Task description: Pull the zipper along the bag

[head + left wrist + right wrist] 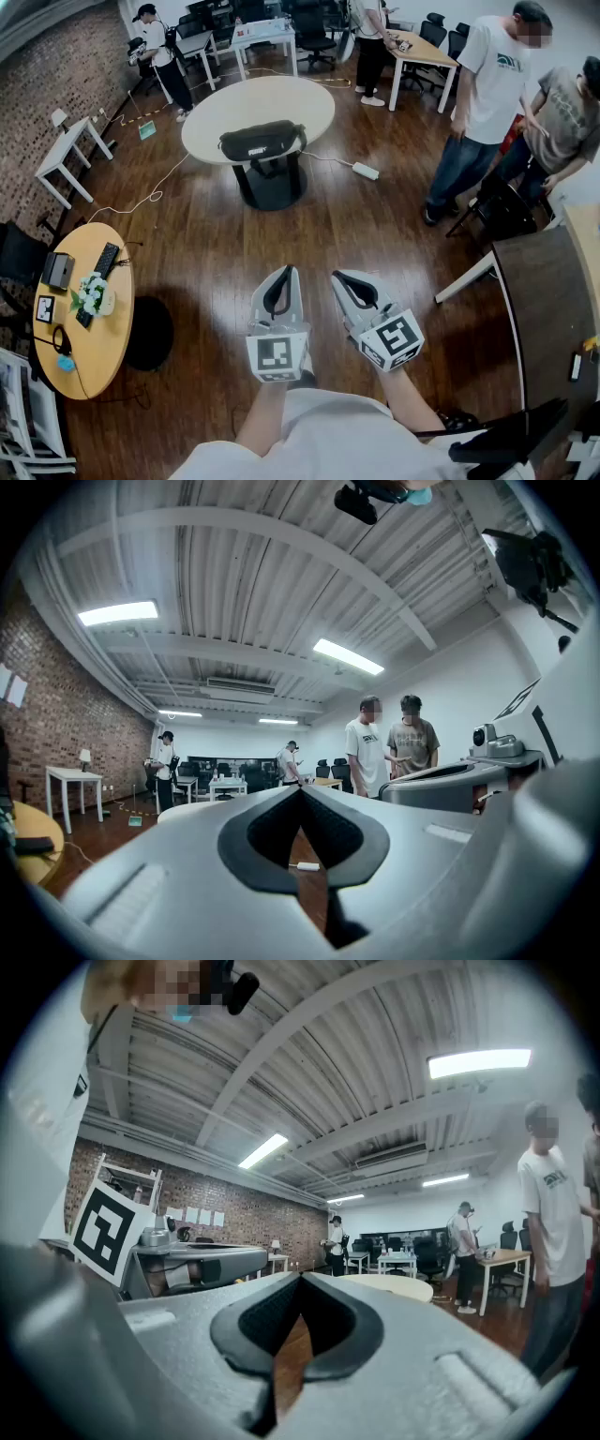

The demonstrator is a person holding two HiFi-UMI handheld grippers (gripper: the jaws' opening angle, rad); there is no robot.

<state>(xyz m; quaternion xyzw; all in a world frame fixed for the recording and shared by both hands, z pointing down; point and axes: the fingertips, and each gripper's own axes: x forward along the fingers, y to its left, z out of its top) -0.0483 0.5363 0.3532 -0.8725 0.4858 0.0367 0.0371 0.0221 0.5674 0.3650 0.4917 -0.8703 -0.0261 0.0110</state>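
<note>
A black bag [262,141] lies on the round white table [309,105] far ahead of me across the wooden floor; its zipper is too small to make out. My left gripper [286,272] and right gripper [341,277] hang side by side close to my body, well short of the table. Both are shut with nothing between the jaws. In the left gripper view the left gripper [300,789] has its tips touching. The right gripper [302,1279] in its own view is likewise closed, with the table edge [398,1285] beyond it.
A round yellow table [98,347] with a keyboard and flowers stands at my left. A dark table [544,309] is at the right. Two people [487,103] stand at the right rear, others by desks at the back. A power strip [366,171] and cables lie on the floor.
</note>
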